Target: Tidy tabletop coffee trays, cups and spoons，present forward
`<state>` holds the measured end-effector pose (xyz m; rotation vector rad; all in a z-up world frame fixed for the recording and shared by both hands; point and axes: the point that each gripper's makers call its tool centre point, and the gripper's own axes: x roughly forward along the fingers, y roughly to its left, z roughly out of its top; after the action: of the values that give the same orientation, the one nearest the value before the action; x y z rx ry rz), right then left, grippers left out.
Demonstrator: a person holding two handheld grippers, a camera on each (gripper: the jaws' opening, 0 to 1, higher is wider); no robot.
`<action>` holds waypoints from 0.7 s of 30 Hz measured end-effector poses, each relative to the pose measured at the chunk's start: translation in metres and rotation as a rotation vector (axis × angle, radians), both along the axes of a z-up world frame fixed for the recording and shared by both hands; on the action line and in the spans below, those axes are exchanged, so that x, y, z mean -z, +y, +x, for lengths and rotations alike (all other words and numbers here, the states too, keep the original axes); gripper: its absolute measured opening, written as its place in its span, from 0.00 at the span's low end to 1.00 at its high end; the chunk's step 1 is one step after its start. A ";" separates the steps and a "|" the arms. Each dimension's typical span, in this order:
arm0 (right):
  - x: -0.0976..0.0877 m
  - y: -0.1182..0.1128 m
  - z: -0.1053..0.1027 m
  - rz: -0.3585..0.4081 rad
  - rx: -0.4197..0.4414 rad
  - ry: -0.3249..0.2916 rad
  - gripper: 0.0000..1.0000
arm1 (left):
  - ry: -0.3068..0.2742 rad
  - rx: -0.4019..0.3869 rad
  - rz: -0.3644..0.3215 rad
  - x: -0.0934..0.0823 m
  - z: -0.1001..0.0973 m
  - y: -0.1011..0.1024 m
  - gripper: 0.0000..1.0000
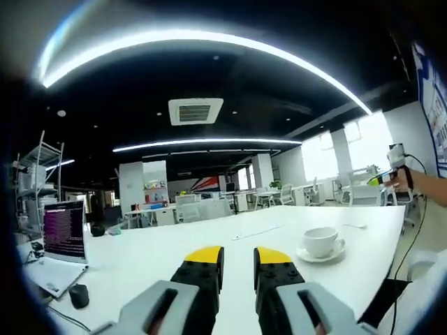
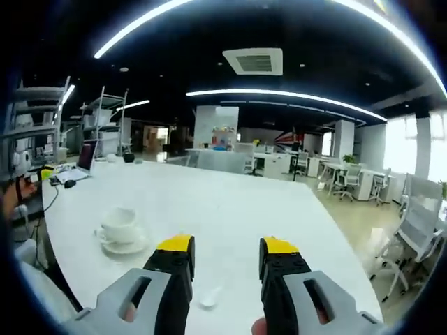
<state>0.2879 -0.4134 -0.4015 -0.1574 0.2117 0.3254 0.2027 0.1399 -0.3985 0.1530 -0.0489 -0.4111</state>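
Cup point(image 1: 320, 240) on saucer point(image 1: 320, 255) | left gripper point(image 1: 239, 256) level, empty | right gripper point(image 2: 227, 248) agape

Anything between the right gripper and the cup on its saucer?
Right gripper view: only bare white table lies between the right gripper and the cup on its saucer. The spoon sits low between the jaws.

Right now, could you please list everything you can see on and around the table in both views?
Table: one, white, long, under both grippers.
Cup: one, white, on its saucer.
Saucer: one, white, near the table edge.
Spoon: one, white, on the table between the right gripper's jaws.
Laptop: one, open, screen lit, at the table's end.
Mouse: one, dark, beside the laptop.
Office chairs: white, beside the table.
Left gripper: black, yellow tips, narrowly open, empty.
Right gripper: same colours, open, empty.
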 end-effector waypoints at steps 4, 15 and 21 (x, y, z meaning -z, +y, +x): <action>0.011 0.008 0.009 0.037 -0.017 0.087 0.37 | -0.006 0.036 0.098 -0.009 -0.002 -0.008 0.20; 0.048 0.005 0.043 -0.045 0.024 0.271 0.35 | 0.020 0.144 0.160 -0.021 -0.004 -0.030 0.20; 0.069 0.006 0.056 -0.086 0.027 0.389 0.33 | 0.045 0.174 0.186 -0.018 -0.001 -0.036 0.20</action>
<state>0.3441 -0.4071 -0.4709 -0.1757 0.6124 0.3185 0.2016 0.1042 -0.3806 0.3248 0.0207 -0.5926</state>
